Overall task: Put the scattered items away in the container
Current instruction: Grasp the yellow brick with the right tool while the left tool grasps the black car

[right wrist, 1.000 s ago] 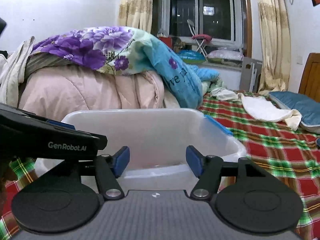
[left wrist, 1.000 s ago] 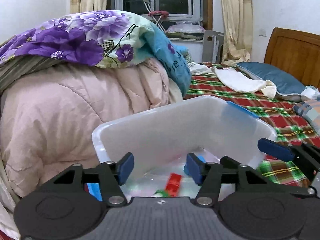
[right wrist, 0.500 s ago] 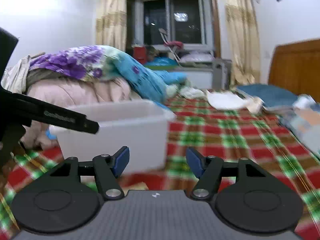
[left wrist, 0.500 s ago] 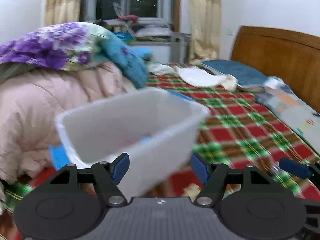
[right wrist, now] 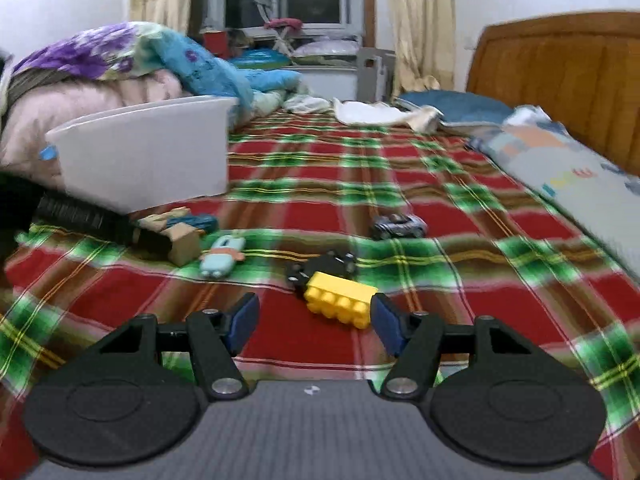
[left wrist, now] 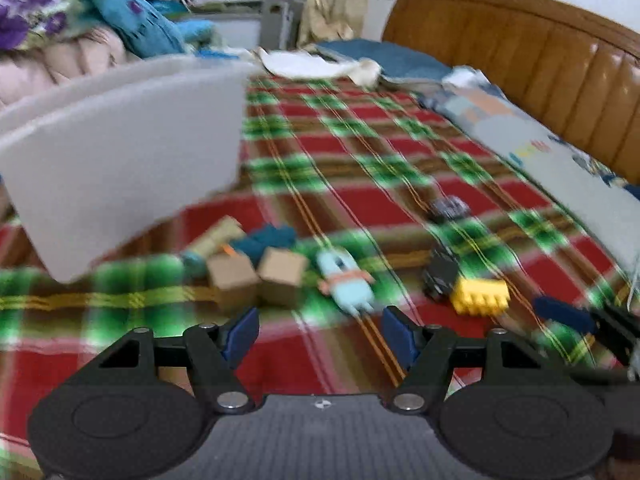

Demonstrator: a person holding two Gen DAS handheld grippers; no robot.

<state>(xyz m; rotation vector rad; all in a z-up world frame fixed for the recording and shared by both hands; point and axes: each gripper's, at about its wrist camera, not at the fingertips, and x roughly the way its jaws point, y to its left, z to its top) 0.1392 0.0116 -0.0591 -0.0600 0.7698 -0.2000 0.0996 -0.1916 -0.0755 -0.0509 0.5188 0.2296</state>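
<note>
The white plastic bin (left wrist: 120, 140) (right wrist: 152, 156) stands on the plaid bedspread at the left. Toys lie scattered in front of it: two tan cubes (left wrist: 232, 276), a light-blue figure (left wrist: 346, 284) (right wrist: 222, 258), a black toy car (left wrist: 440, 276) (right wrist: 324, 266), a yellow brick (left wrist: 480, 296) (right wrist: 340, 298) and a grey car (right wrist: 398, 226). My left gripper (left wrist: 318, 334) is open and empty, just short of the blue figure. My right gripper (right wrist: 314, 320) is open, with its jaws closing slightly. The yellow brick lies just ahead of its fingertips, untouched.
A pile of pink and floral quilts (right wrist: 100, 76) rises behind the bin. Pillows (right wrist: 560, 160) and a wooden headboard (right wrist: 560, 72) line the right side. White cloths (right wrist: 372, 112) lie at the far end of the bed. The left gripper's black body (right wrist: 80, 216) reaches in at the left.
Both views have swung right and down, from the bin's inside to the toys on the bedspread. The left jaws stand wider than a second ago.
</note>
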